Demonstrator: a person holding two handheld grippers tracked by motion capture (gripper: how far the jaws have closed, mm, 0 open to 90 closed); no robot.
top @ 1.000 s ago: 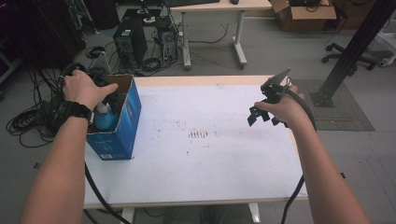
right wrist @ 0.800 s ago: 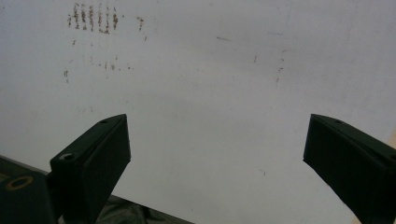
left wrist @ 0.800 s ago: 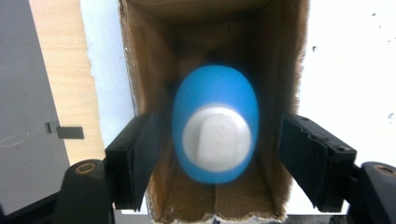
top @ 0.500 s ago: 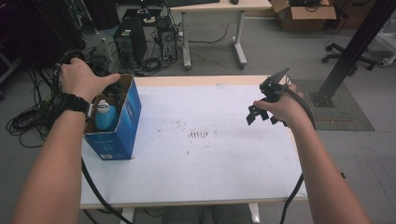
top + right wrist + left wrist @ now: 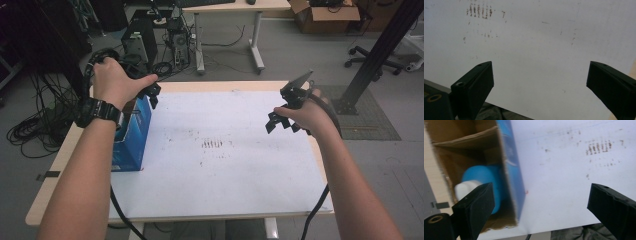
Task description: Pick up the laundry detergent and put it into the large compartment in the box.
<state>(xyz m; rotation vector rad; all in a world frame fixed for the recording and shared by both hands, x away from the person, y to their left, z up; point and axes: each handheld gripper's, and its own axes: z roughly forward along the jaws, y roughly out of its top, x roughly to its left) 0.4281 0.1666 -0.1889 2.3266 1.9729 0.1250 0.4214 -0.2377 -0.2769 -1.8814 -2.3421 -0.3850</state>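
Note:
A blue cardboard box (image 5: 134, 134) stands open-topped on the table's left side. Inside it lies a blue bottle with a white cap (image 5: 481, 182). My left gripper (image 5: 151, 94) hovers just above the box's far right corner; its jaws have just been opening and nothing is between them. In the left gripper view the left gripper (image 5: 539, 205) stands open over the box wall (image 5: 512, 165) and the white sheet. My right gripper (image 5: 281, 123) is held above the right side of the table, and the right gripper (image 5: 539, 82) is open and empty over the bare sheet.
A white sheet (image 5: 225, 165) covers the wooden table (image 5: 55, 175), with dark smudges (image 5: 215, 145) near the middle. Beyond the far edge are computer towers (image 5: 137, 42), floor cables (image 5: 35, 130) and another desk (image 5: 230, 10). A black post (image 5: 375, 55) rises at the right.
My left hand has come up out of the blue box and shifted right, its jaws opening. The blue bottle stays in the box. The right hand has not moved.

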